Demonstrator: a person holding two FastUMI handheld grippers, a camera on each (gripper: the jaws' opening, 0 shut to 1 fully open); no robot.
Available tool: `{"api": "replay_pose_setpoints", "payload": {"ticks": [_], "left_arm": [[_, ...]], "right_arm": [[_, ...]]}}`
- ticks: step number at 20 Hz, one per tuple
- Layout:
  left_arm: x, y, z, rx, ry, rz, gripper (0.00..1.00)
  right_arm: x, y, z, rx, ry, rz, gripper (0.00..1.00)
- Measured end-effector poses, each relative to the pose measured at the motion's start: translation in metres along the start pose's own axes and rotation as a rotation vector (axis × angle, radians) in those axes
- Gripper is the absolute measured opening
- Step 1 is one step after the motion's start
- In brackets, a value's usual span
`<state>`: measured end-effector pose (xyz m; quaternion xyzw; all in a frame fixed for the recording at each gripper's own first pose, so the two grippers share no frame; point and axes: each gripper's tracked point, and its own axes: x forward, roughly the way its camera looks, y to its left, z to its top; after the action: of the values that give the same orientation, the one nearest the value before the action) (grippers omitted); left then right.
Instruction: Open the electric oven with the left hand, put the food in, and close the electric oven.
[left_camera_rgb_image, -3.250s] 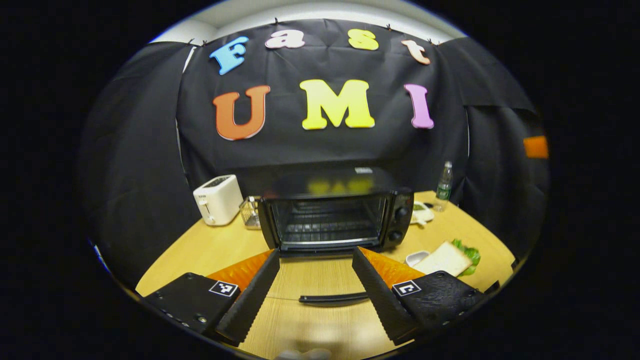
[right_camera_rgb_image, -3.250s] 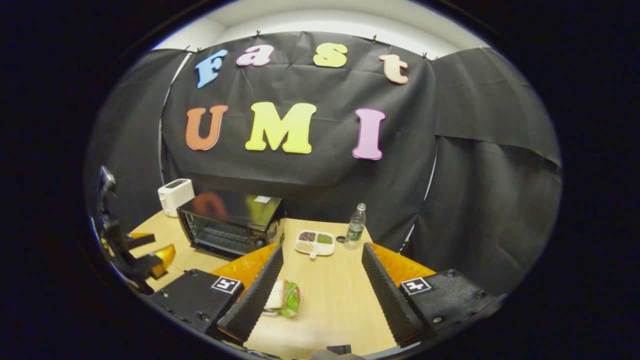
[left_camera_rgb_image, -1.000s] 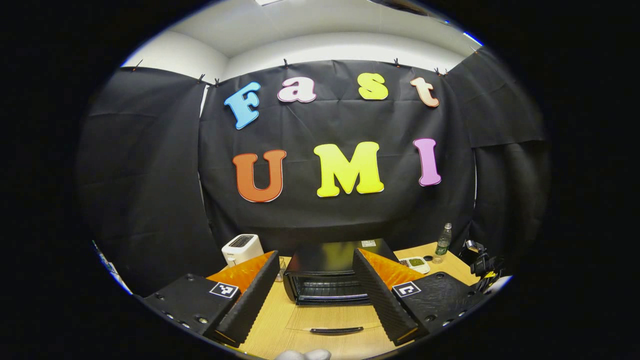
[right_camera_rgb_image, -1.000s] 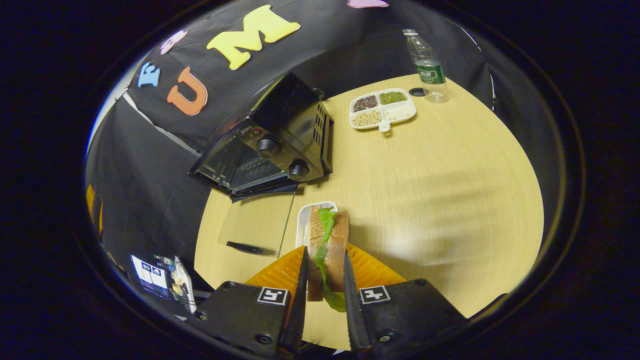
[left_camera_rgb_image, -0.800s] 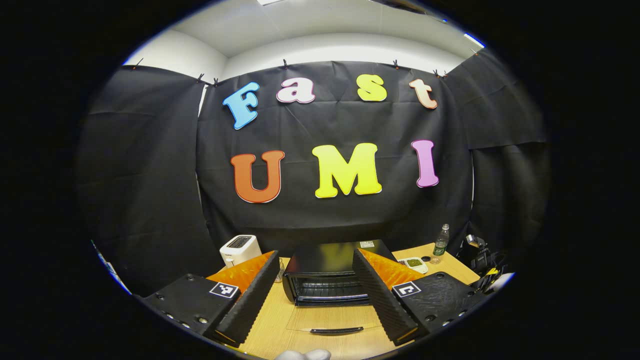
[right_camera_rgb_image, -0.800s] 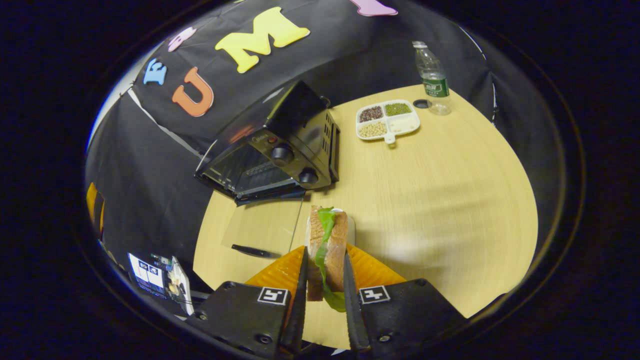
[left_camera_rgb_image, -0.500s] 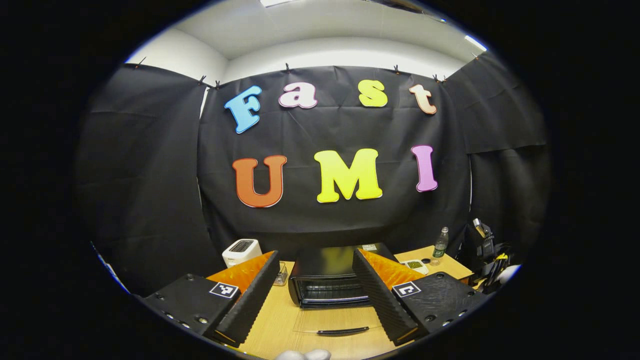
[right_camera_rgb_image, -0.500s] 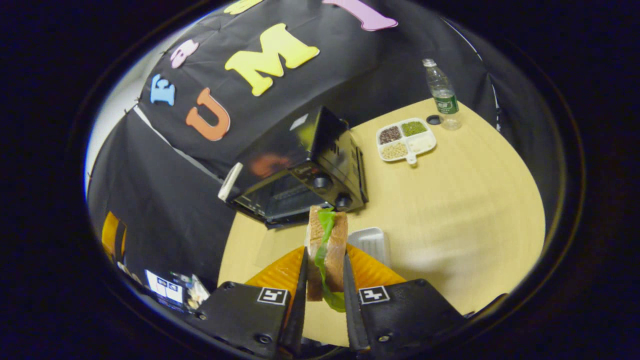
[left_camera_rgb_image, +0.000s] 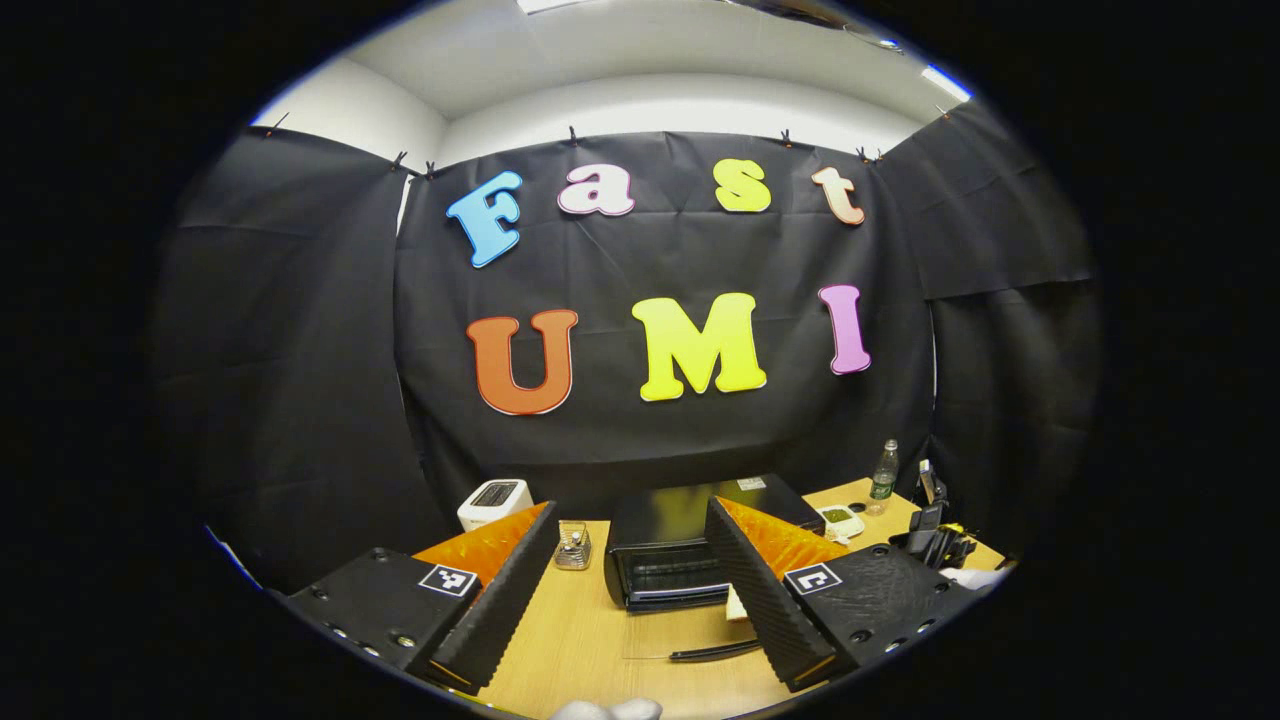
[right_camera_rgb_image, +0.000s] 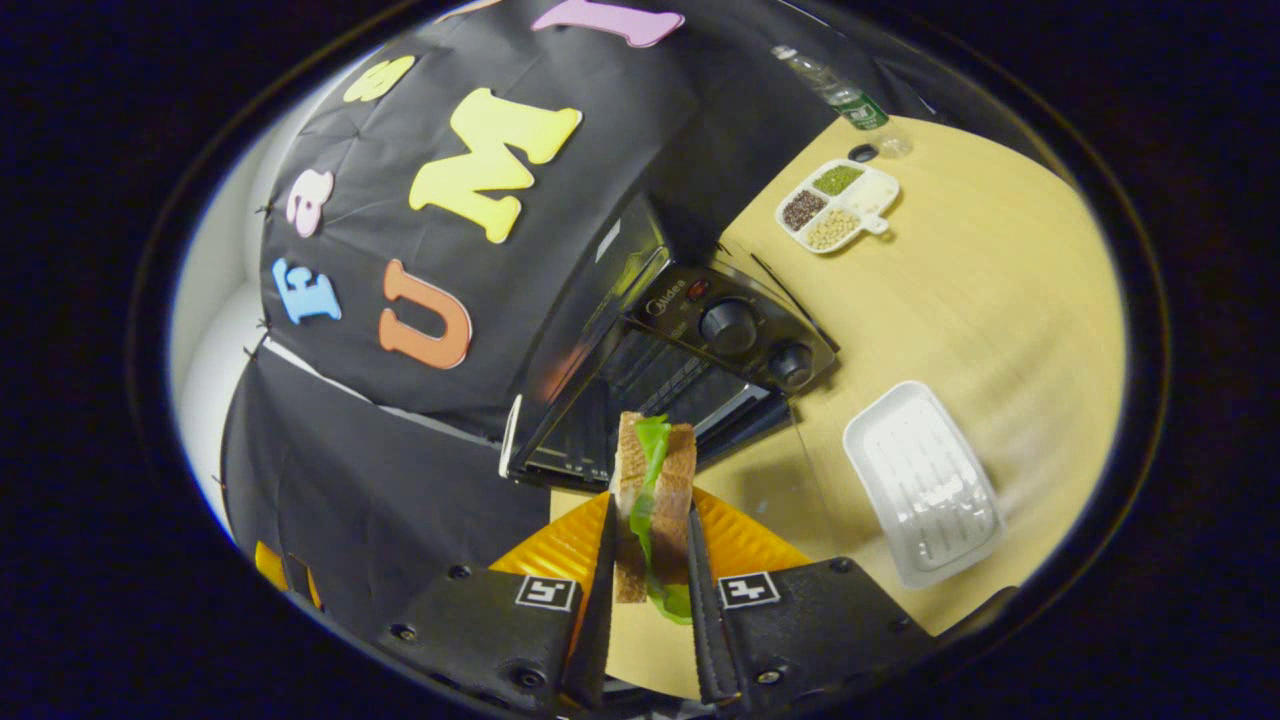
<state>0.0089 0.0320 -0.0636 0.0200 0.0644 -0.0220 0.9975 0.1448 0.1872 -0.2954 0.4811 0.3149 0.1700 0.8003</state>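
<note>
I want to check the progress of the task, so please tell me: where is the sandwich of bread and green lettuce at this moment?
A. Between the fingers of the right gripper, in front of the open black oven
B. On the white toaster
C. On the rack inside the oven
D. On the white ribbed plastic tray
A: in the right gripper view, the right gripper pinches the sandwich of bread and green lettuce before the open black oven, while the white ribbed plastic tray lies bare.

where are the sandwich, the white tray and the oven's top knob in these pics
sandwich (right_camera_rgb_image: 655, 500): right gripper view, on the lettuce between the bread slices
white tray (right_camera_rgb_image: 925, 480): right gripper view, on its ribbed floor
top knob (right_camera_rgb_image: 728, 325): right gripper view, on the knob's face
</note>
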Motion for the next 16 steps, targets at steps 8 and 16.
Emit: {"api": "replay_pose_setpoints", "payload": {"ticks": [8, 16], "left_arm": [[-0.007, 0.017, -0.022, 0.034, 0.061, -0.006, 0.96], [0.001, 0.017, -0.036, 0.034, 0.097, -0.02, 0.96]], "right_arm": [[0.077, -0.001, -0.015, 0.248, -0.136, 0.052, 0.37], [0.133, 0.004, 0.005, 0.327, -0.259, 0.076, 0.38]]}}
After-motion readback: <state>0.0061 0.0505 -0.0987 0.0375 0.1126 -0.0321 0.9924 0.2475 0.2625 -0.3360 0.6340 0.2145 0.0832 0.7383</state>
